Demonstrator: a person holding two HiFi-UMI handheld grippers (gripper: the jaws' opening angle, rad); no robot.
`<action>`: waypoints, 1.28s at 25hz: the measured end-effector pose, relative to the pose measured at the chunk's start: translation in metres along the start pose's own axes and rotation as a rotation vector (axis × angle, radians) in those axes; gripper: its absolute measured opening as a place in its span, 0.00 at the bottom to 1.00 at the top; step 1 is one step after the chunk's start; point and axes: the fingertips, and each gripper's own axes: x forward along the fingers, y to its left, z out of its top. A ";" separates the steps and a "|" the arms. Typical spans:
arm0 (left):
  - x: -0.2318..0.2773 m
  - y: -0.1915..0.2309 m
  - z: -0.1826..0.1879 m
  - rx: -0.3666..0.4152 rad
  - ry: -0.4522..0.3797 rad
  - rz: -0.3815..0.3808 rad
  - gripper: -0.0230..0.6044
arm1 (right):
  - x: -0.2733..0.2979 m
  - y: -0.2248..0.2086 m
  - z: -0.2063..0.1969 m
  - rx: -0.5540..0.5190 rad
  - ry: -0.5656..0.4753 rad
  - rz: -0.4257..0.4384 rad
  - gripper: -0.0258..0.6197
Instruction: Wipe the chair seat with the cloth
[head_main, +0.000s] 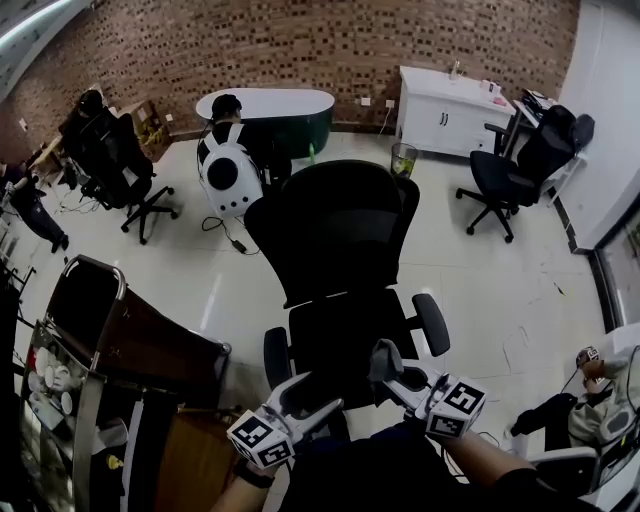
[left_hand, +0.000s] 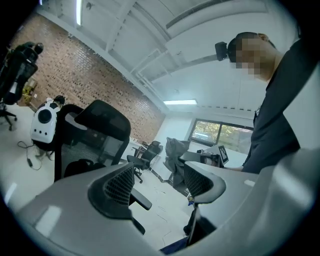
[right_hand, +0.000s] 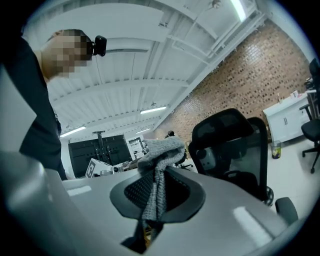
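Right gripper (head_main: 393, 370): jaws closed on the grey cloth (head_main: 383, 356). In the right gripper view the cloth (right_hand: 159, 150) is bunched just beyond the gripper (right_hand: 157, 186) tips, with one strip hanging down between the pads.

Head view: the cloth hangs over the near right part of the chair seat (head_main: 335, 335), just left of the right armrest (head_main: 431, 324). Contact with the seat: cannot tell.

Left gripper (head_main: 316, 396): jaws wide apart over the seat's near left edge, nothing between them. It is near the right gripper and not touching it.

Left gripper view: past the left gripper (left_hand: 160, 183) and through its gap, the cloth (left_hand: 175, 150) shows beyond. The chair's backrest (left_hand: 102, 122) stands far left.
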 end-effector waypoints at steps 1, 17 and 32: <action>0.003 0.007 0.004 -0.001 0.005 0.000 0.57 | 0.007 -0.003 0.005 -0.001 -0.006 -0.001 0.09; 0.064 0.091 -0.007 -0.066 0.030 0.112 0.57 | 0.075 -0.102 -0.039 -0.032 0.225 0.107 0.09; 0.075 0.275 -0.127 -0.230 0.148 0.280 0.57 | 0.254 -0.251 -0.299 -0.047 0.735 0.133 0.09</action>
